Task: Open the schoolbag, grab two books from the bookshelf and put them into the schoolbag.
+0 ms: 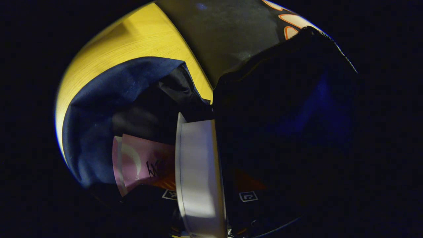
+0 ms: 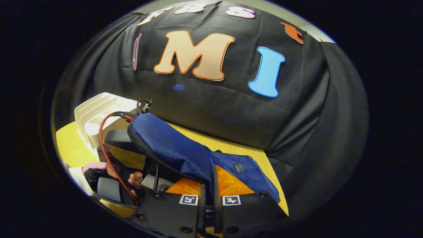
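The left gripper (image 1: 201, 198) is down inside the mouth of the blue schoolbag (image 1: 109, 99), its fingers clenched on a book (image 1: 198, 165) held spine-up so the narrow edge leads into the opening. A pink-covered book (image 1: 142, 162) already lies inside, just beside it.

The right gripper (image 2: 206, 201) pinches the schoolbag's zippered edge (image 2: 172, 148), fingers shut on the fabric and lifting it clear of the yellow surface (image 2: 69, 145). This appears intended to keep the mouth wide while the second book goes in.

The white bookshelf (image 2: 99, 112) stands behind the bag in the right gripper view, where the left-side hand (image 2: 135, 180) also shows.

Judgement: insertion is under way; release remains.
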Available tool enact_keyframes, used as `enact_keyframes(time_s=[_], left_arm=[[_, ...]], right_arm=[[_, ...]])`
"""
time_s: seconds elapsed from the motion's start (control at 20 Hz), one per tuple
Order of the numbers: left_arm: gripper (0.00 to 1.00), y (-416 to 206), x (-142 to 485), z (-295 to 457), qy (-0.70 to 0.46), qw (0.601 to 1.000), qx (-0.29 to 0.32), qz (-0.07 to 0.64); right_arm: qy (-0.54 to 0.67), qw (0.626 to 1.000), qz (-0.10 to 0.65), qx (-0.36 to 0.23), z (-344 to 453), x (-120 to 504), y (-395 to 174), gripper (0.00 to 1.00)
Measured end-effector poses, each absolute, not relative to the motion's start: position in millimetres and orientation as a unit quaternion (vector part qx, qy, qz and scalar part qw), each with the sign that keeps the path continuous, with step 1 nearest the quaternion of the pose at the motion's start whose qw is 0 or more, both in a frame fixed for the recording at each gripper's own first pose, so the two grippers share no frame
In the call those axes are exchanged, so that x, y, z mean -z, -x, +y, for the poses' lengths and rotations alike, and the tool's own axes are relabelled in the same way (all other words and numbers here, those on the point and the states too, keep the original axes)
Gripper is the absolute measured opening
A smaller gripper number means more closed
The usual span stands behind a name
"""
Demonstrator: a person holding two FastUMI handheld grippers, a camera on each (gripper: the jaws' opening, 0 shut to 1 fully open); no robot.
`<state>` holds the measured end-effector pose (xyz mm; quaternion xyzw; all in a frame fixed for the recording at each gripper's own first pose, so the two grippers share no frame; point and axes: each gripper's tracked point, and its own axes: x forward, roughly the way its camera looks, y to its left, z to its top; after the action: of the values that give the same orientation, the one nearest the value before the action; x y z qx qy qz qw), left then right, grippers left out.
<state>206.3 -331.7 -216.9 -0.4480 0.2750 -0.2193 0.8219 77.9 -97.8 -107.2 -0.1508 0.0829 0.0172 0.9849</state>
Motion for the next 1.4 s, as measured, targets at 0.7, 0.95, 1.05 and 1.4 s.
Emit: enact_keyframes(time_s=[0.7, 0.95, 1.05, 1.4], left_arm=[[0.84, -122.3, 203.2, -264.2, 0.326, 0.878, 0.171, 0.307], [0.9, -79.6, 179.1, -231.3, 0.257, 0.907, 0.152, 0.296], [0.96, -59.5, 173.5, -217.9, 0.242, 0.913, 0.142, 0.296], [0.95, -18.4, 140.0, -153.6, 0.22, 0.938, 0.073, 0.258]], right_arm=[[0.153, 0.984, 0.095, -0.016, -100.5, 111.5, -75.2, 0.12], [0.156, 0.982, 0.103, -0.018, -95.4, 121.5, -70.9, 0.12], [0.154, 0.982, 0.109, -0.021, -90.9, 129.0, -70.1, 0.12], [0.154, 0.974, 0.16, -0.046, -77.1, 165.6, -54.3, 0.17]])
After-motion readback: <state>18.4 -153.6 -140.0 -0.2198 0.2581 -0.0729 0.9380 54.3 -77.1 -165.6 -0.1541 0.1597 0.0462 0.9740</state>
